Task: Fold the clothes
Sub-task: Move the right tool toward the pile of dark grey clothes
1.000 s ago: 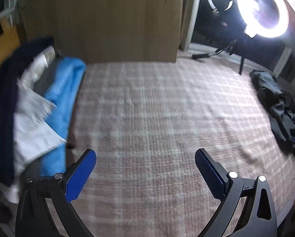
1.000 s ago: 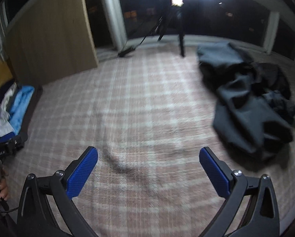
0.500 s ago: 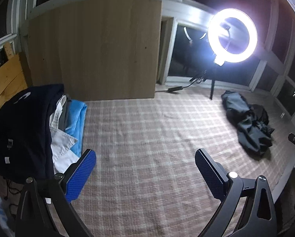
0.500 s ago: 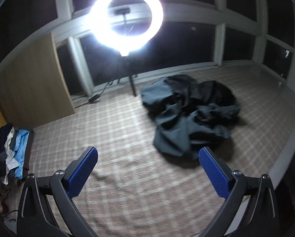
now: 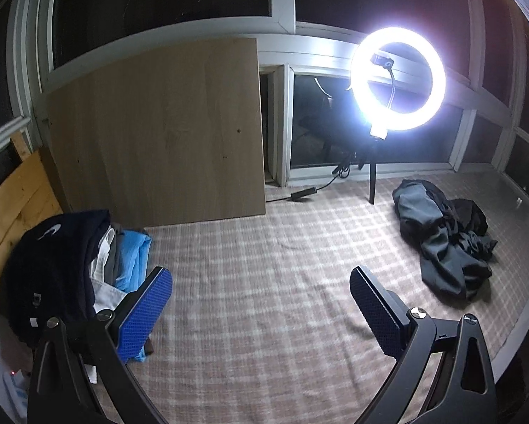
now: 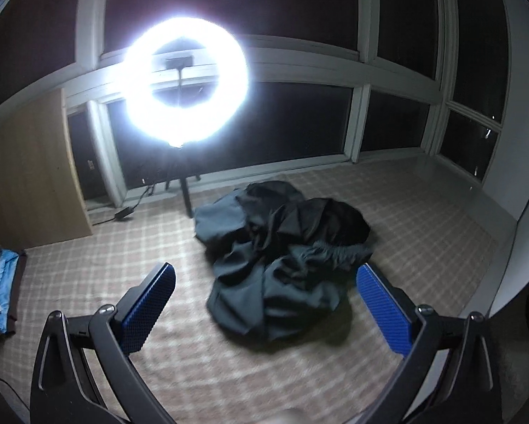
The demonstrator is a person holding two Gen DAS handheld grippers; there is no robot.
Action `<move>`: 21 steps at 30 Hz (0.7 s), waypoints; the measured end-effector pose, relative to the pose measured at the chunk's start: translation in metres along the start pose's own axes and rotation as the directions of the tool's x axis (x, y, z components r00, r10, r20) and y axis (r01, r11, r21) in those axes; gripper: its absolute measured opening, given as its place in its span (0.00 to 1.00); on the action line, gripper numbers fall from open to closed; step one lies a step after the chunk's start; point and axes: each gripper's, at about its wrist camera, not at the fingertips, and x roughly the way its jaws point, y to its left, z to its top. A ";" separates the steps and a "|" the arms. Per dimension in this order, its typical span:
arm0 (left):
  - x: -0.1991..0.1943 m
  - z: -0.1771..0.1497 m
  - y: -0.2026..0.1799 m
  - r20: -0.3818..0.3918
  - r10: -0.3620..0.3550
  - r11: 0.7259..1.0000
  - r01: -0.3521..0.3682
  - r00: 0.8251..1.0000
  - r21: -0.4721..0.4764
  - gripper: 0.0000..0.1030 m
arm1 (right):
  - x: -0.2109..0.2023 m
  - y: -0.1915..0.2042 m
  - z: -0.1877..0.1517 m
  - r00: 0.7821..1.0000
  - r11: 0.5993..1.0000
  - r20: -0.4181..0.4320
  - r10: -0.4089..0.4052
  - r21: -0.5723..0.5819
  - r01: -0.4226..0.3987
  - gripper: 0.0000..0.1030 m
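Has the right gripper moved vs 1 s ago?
Yes. The right gripper has tilted up and swung right: the crumpled dark clothes went from the right edge to between its fingers, and the ring light dropped fully into view.

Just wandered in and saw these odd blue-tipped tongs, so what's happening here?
A person holds a two-finger gripper in each hand to fold clothes on a plaid blanket. Right now neither holds anything: the left gripper and right gripper are both open above the blanket. The right one points at a crumpled heap of dark clothes near the lit ring light. A stack of clothes, navy, white and light blue, sits at the left edge by a wooden board.
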 end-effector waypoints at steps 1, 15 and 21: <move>0.001 0.004 -0.008 0.004 0.005 1.000 -0.005 1.000 0.000 0.98 | 0.005 -0.006 0.004 1.000 1.000 0.001 0.005 0.000 -0.005 1.00; 0.034 0.029 -0.129 -0.023 0.089 0.995 -0.088 0.996 0.046 0.99 | 0.117 -0.111 0.042 1.000 1.000 -0.015 -0.012 0.009 0.013 0.99; 0.051 0.038 -0.166 -0.030 0.103 0.993 -0.102 0.994 0.060 0.99 | 0.151 -0.142 0.047 0.996 0.996 -0.027 -0.086 0.027 0.087 0.99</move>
